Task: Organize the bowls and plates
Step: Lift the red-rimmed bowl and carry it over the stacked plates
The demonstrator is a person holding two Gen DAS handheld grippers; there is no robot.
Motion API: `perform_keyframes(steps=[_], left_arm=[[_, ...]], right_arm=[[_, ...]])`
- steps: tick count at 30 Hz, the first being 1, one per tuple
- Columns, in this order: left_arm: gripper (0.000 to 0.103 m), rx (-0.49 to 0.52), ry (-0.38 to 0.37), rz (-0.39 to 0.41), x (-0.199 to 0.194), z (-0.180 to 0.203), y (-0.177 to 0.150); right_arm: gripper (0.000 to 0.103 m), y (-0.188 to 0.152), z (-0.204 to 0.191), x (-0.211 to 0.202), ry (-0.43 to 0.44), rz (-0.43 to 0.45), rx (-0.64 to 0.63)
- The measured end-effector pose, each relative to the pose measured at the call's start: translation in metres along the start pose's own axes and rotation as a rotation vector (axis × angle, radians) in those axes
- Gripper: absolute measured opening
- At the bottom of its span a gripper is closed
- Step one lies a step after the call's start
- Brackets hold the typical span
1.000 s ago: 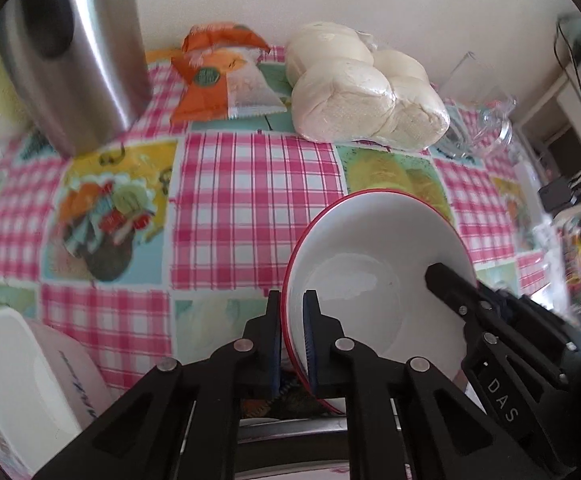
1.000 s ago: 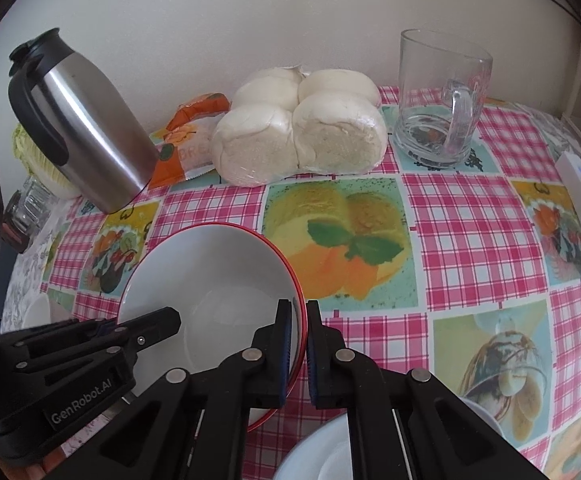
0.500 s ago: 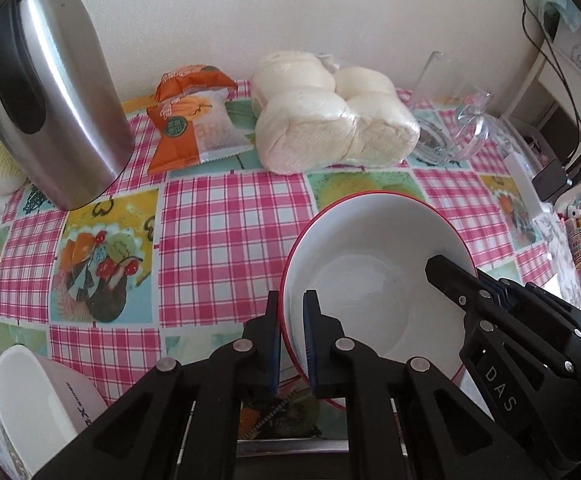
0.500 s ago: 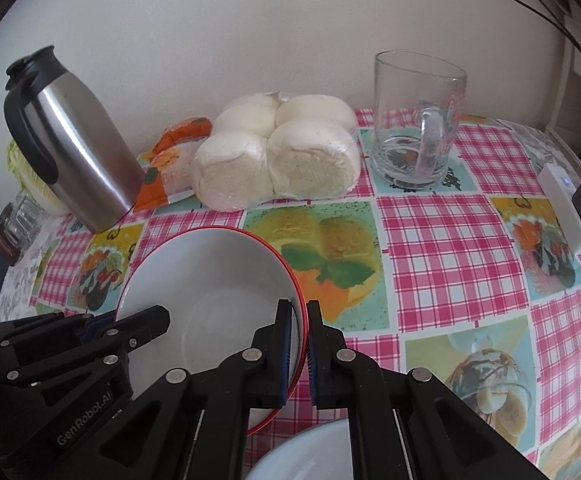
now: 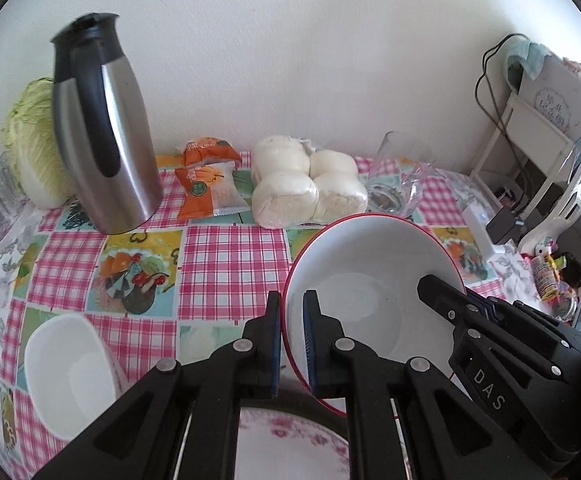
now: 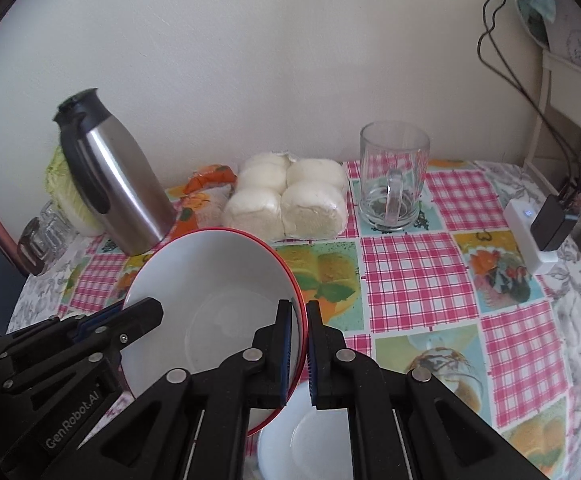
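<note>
A: While the red-rimmed bowl (image 5: pixel 374 292) is off the table (image 5: pixel 230 256) between both tools, I'd log the sorting as barely begun. Nothing I can see is stacked yet.

B: Agreed. Left to right: a plain white bowl (image 5: pixel 66 372) sits alone near the table's front left edge; a pink-flowered plate (image 5: pixel 290 448) lies at the front edge, under the lifted bowl; a small white dish (image 6: pixel 310 436) sits just right of that, under the right tool. All three are unsorted, by my reading.

A: Jaws?

B: Left gripper (image 5: pixel 291 340): closed almost fully, pads pinching the bowl's left rim, one inside, one outside. Right gripper (image 6: pixel 299 344): same, clamped on the right rim. The bowl hangs tilted, mouth toward the cameras.

A: Where it should land I cannot tell. Probably onto the plate or beside the other bowl.

B: Kettle (image 5: pixel 102 132), buns (image 5: pixel 306 192) and glass mug (image 6: pixel 394 184) along the back edge look like bystanders.
</note>
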State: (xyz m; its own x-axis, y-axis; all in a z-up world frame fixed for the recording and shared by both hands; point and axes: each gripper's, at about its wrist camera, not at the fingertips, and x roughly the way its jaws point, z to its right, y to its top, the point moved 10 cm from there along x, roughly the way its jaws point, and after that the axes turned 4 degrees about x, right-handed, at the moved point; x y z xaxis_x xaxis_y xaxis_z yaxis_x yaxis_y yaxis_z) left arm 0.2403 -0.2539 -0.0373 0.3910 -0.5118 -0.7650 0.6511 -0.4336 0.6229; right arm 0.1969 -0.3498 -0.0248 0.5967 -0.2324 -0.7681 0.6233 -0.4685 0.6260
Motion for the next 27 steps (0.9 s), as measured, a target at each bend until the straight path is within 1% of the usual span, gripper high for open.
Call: perform_keyframes(steps=[1, 4, 9, 15, 21, 27], left_arm=[[0.010, -0.013, -0.003, -0.009, -0.009, 0.000, -0.004], [0.010, -0.040, -0.009, 0.019, -0.031, -0.002, -0.008], [0.010, -0.065, 0.008, 0.063, -0.068, -0.002, -0.017], [0.010, -0.103, 0.012, 0.099, -0.104, -0.006, -0.034], [0.010, -0.109, 0.031, 0.110, -0.125, -0.012, -0.052], [0.010, -0.142, 0.029, 0.111, -0.136, -0.026, -0.070]], right_arm=[[0.008, -0.002, -0.002, -0.008, -0.001, 0.007, -0.006], [0.007, -0.007, -0.009, -0.029, 0.011, 0.019, -0.023], [0.008, -0.019, -0.023, -0.065, 0.020, 0.039, -0.048], [0.008, -0.032, -0.037, -0.097, 0.037, 0.054, -0.063], [0.008, -0.050, -0.050, -0.114, 0.056, 0.048, -0.067], [0.008, -0.069, -0.064, -0.119, 0.073, 0.035, -0.066]])
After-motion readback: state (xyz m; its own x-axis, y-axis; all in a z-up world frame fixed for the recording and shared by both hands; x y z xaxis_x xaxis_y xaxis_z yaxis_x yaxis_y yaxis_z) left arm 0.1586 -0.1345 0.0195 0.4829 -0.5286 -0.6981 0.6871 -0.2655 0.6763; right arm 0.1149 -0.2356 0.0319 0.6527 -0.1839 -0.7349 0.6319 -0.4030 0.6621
